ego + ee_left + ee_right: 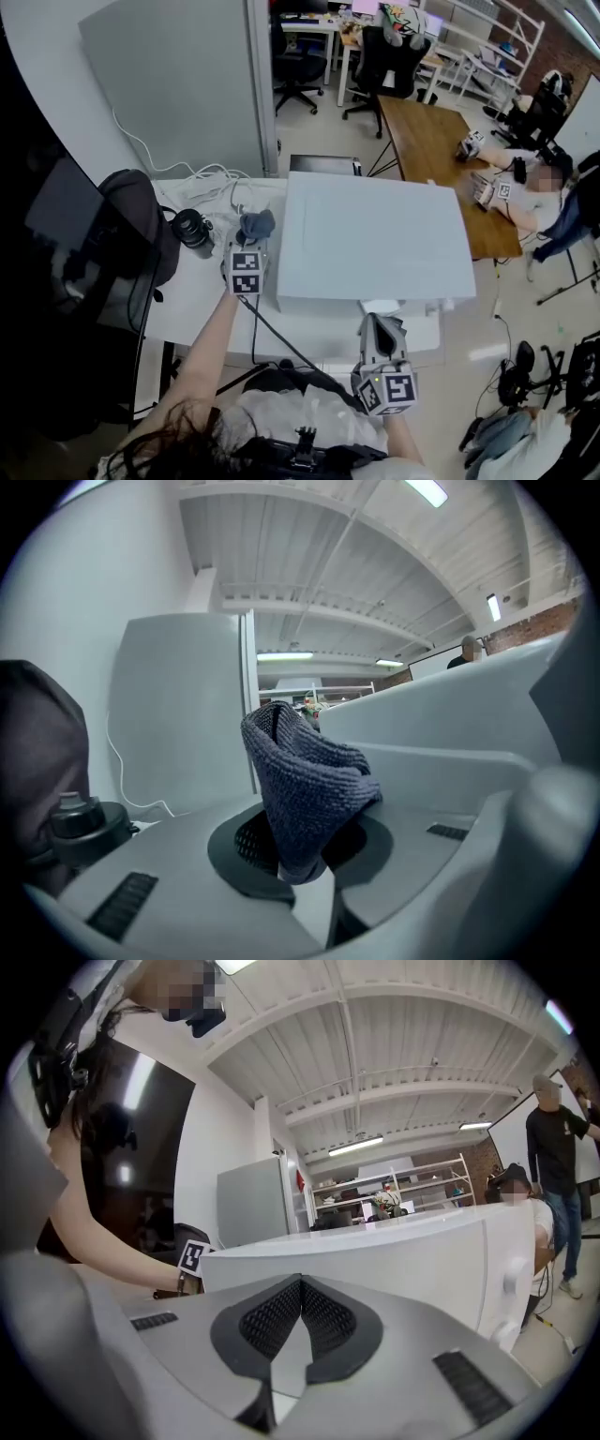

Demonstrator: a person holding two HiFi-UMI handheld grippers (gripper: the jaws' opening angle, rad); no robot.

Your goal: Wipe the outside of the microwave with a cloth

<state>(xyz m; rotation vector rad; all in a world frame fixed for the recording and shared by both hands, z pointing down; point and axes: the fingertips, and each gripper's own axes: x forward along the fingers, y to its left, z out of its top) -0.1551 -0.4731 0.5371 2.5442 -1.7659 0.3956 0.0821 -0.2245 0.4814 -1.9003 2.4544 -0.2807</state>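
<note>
The white microwave (375,234) is sitting on a white table (197,300), its closed casing showing only the top and sides, so nothing of its inside is showing. The left gripper (305,855) is reaching in at the microwave's left side, its jaws pressing together on a dark blue-grey cloth (305,780) that is bunching up above them. The cloth is hanging just beside the microwave's left wall, though contact cannot be made out. The right gripper (302,1321) is hovering at the near front of the microwave, right of its middle, with its jaws meeting and gripping nothing. To the left on the table a black backpack (131,225) is slumping against the edge; what it is holding is hidden. A black round object (192,230) is standing between the backpack and the cloth, and white cables (202,178) are trailing along the far side of the table below a grey partition panel (178,84). A wooden table (436,159) is standing far right.
</note>
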